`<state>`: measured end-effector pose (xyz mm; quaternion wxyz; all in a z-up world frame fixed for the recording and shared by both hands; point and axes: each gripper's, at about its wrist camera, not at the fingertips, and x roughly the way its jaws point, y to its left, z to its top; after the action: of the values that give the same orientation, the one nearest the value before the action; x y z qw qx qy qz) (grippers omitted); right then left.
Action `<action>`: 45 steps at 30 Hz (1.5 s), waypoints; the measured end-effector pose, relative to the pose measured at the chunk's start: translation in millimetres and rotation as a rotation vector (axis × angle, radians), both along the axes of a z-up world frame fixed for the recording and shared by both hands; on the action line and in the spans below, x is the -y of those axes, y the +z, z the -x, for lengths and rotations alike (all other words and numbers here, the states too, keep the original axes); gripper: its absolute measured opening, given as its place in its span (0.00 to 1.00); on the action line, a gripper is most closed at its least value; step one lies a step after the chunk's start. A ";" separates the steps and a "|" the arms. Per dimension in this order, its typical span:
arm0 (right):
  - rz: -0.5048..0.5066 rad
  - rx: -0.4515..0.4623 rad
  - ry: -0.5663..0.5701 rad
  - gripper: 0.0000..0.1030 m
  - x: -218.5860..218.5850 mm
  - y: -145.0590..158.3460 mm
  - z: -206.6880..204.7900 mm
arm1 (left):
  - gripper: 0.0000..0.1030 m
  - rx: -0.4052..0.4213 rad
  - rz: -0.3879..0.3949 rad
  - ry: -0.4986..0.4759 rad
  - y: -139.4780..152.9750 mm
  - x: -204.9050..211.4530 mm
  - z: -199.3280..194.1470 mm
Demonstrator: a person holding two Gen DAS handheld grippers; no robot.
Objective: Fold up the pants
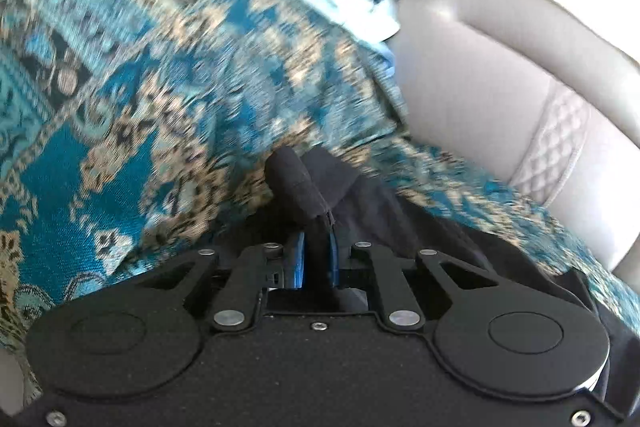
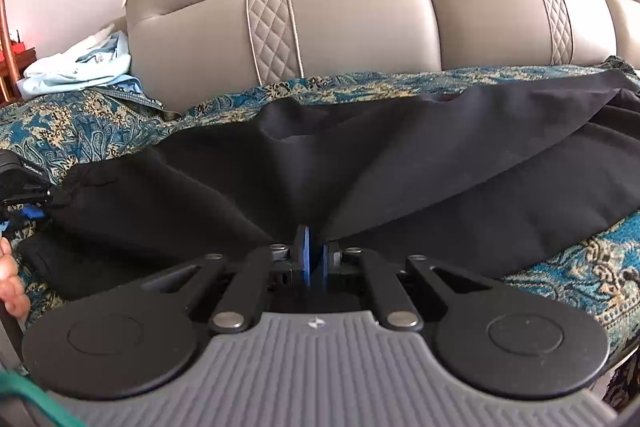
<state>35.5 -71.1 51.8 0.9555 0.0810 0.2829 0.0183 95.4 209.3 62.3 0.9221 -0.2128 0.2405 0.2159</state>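
My left tool (image 1: 317, 259) clenched on a bunched edge of the black pants (image 1: 320, 179), blue pads pinching the cloth. My right tool (image 2: 315, 259) also clamped on the pants (image 2: 400, 163), fabric pulled up into a peak at the pads. Pants spread across the teal patterned throw (image 2: 80, 123) on the grey sofa (image 2: 360, 19). Light blue clothes (image 2: 92, 67) heaped far left. Left view blurred.
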 end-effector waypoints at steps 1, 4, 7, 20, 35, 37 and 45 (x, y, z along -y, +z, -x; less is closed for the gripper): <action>0.001 0.006 -0.001 0.10 0.4 1.1 1.1 | 0.12 0.017 -0.011 -0.018 2.3 5.4 4.2; -0.010 0.005 -0.006 0.10 4.6 1.7 4.2 | 0.11 0.027 -0.054 -0.014 6.6 16.4 21.5; -0.012 -0.006 -0.007 0.10 8.6 0.3 9.0 | 0.11 0.007 -0.052 0.009 7.7 13.9 33.8; -0.107 -0.011 -0.125 0.48 56.1 -14.6 -7.6 | 0.11 -0.088 -0.046 0.073 -10.5 -3.1 39.5; -0.034 0.061 -0.623 0.66 313.0 29.8 -48.8 | 0.19 -0.129 -0.098 -0.002 -21.8 28.5 22.9; -0.016 0.022 -0.687 0.66 362.8 33.9 -68.0 | 0.21 -0.130 -0.126 -0.002 -25.3 33.3 22.4; -0.141 -0.317 -0.693 0.66 500.4 24.7 -137.2 | 0.26 -0.134 -0.189 0.039 -29.8 46.0 21.0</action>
<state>172.7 -571.4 76.5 0.8415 0.2390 0.3811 -0.2993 74.3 163.3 32.5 0.9156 -0.1148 0.2760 0.2690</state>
